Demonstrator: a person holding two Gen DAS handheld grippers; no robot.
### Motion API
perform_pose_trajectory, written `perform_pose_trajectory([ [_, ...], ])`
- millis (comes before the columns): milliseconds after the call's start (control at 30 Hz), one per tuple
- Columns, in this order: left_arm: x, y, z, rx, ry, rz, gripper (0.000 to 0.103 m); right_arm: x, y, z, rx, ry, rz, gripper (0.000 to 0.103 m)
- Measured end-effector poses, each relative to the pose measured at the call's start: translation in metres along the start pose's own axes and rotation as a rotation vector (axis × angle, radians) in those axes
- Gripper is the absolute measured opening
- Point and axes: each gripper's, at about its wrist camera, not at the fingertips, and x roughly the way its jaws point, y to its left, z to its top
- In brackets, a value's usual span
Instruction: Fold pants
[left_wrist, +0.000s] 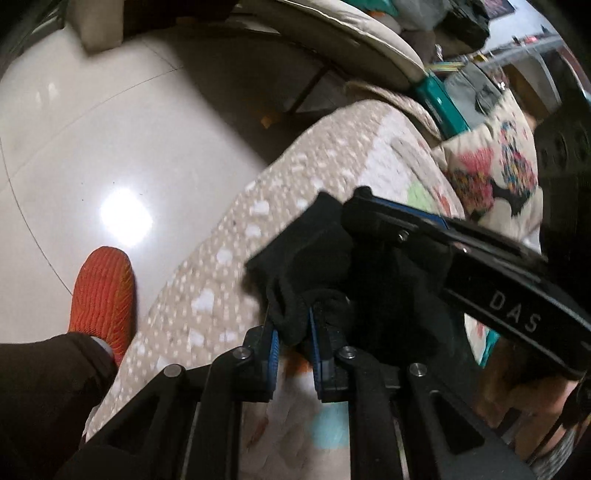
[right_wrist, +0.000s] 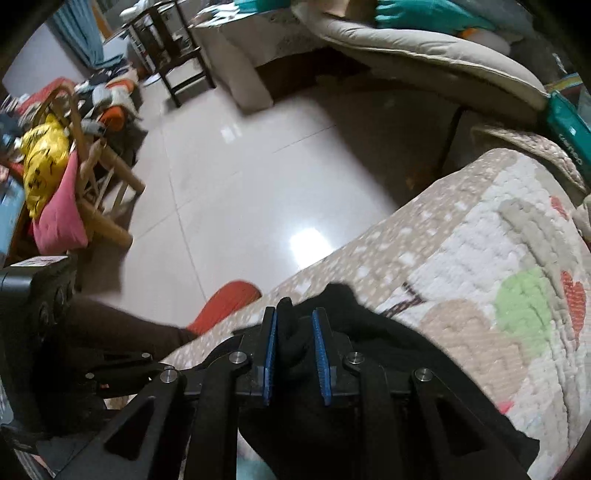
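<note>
pants (left_wrist: 295, 266): black, bunched on the patterned quilt (left_wrist: 207, 280), near its floor-side edge
left hand-held gripper (left_wrist: 291, 332): pads clamped on a pants fold, over the quilt
right hand-held gripper (right_wrist: 294, 332): pads pinching pants cloth, just beside the left one

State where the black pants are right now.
The pants lie bunched on the patterned quilt, pinched by both the left gripper and right gripper, near the quilt edge beside the tiled floor.
</note>
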Motion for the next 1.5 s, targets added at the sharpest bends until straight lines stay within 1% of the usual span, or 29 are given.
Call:
perform_pose_trajectory([
  [100, 0.006, -0.001, 0.006, -0.007, -0.005, 0.013, 0.014, 0.007, -0.008, 0.008, 0.029, -0.006, -0.012, 0.021],
  [200, 0.009, -0.004, 0.004, 0.007, -0.009, 0.040, 0.014, 0.024, -0.013, 0.016, 0.046, 0.015, -0.023, 0.021],
  [267, 0.009, -0.004, 0.005, 0.001, -0.010, 0.049, 0.017, 0.036, -0.015, 0.019, 0.059, 0.022, -0.031, 0.021],
  [333, 0.008, -0.002, 0.006, -0.016, -0.003, 0.061, 0.021, 0.044, -0.018, 0.023, 0.076, 0.027, -0.031, 0.024],
  [367, 0.007, 0.000, 0.006, -0.021, -0.002, 0.061, 0.023, 0.049, -0.020, 0.026, 0.096, 0.033, -0.040, 0.028],
  [433, 0.002, 0.001, 0.006, -0.031, -0.006, 0.049, 0.024, 0.048, -0.021, 0.030, 0.127, 0.023, -0.057, 0.033],
  [500, -0.004, -0.001, 0.006, -0.020, -0.021, 0.045, 0.024, 0.029, -0.021, 0.033, 0.141, -0.024, -0.070, 0.036],
  [567, -0.011, -0.006, 0.004, 0.007, -0.050, 0.055, 0.024, 0.000, -0.024, 0.032, 0.159, -0.089, -0.094, 0.048],
  [600, -0.015, -0.009, 0.003, 0.028, -0.070, 0.066, 0.024, -0.019, -0.027, 0.029, 0.174, -0.129, -0.112, 0.052],
  [633, -0.018, -0.012, 0.002, 0.045, -0.087, 0.074, 0.024, -0.038, -0.030, 0.024, 0.191, -0.166, -0.128, 0.057],
  [700, -0.026, -0.016, 0.001, 0.074, -0.120, 0.088, 0.024, -0.070, -0.035, 0.011, 0.224, -0.228, -0.168, 0.060],
  [733, -0.032, -0.020, 0.000, 0.102, -0.153, 0.100, 0.024, -0.087, -0.036, 0.004, 0.240, -0.256, -0.190, 0.060],
  [800, -0.042, -0.028, -0.002, 0.146, -0.204, 0.121, 0.024, -0.119, -0.036, -0.017, 0.262, -0.311, -0.255, 0.062],
  [867, -0.053, -0.037, -0.005, 0.200, -0.259, 0.145, 0.025, -0.146, -0.032, -0.040, 0.276, -0.359, -0.314, 0.066],
  [900, -0.056, -0.041, -0.006, 0.220, -0.280, 0.155, 0.025, -0.156, -0.030, -0.049, 0.283, -0.376, -0.332, 0.067],
  [933, -0.064, -0.046, -0.010, 0.255, -0.325, 0.173, 0.026, -0.168, -0.029, -0.060, 0.289, -0.397, -0.352, 0.068],
  [967, -0.068, -0.049, -0.010, 0.269, -0.349, 0.179, 0.028, -0.180, -0.025, -0.073, 0.299, -0.424, -0.370, 0.070],
  [1000, -0.076, -0.052, -0.014, 0.293, -0.391, 0.179, 0.029, -0.187, -0.021, -0.081, 0.306, -0.444, -0.386, 0.071],
  [1033, -0.082, -0.055, -0.015, 0.307, -0.419, 0.173, 0.035, -0.198, -0.016, -0.092, 0.318, -0.476, -0.418, 0.076],
  [1067, -0.087, -0.058, -0.017, 0.318, -0.446, 0.171, 0.044, -0.208, -0.012, -0.102, 0.330, -0.512, -0.456, 0.082],
  [1100, -0.091, -0.059, -0.018, 0.327, -0.467, 0.173, 0.047, -0.217, -0.008, -0.111, 0.337, -0.544, -0.494, 0.086],
  [1133, -0.096, -0.061, -0.020, 0.342, -0.500, 0.181, 0.053, -0.223, -0.004, -0.116, 0.345, -0.577, -0.534, 0.097],
  [1167, -0.099, -0.062, -0.022, 0.354, -0.523, 0.191, 0.058, -0.229, 0.001, -0.122, 0.349, -0.615, -0.572, 0.103],
  [1200, -0.102, -0.063, -0.023, 0.367, -0.545, 0.200, 0.060, -0.233, 0.005, -0.128, 0.343, -0.658, -0.597, 0.103],
  [1233, -0.103, -0.063, -0.023, 0.372, -0.551, 0.202, 0.062, -0.232, 0.008, -0.133, 0.334, -0.677, -0.609, 0.103],
  [1333, -0.101, -0.058, -0.019, 0.363, -0.526, 0.201, 0.062, -0.218, 0.005, -0.128, 0.329, -0.564, -0.573, 0.103],
  [1367, -0.099, -0.056, -0.017, 0.348, -0.508, 0.196, 0.062, -0.214, 0.005, -0.127, 0.329, -0.543, -0.555, 0.103],
  [1500, -0.092, -0.047, -0.011, 0.296, -0.445, 0.179, 0.062, -0.202, 0.009, -0.130, 0.310, -0.510, -0.533, 0.103],
])
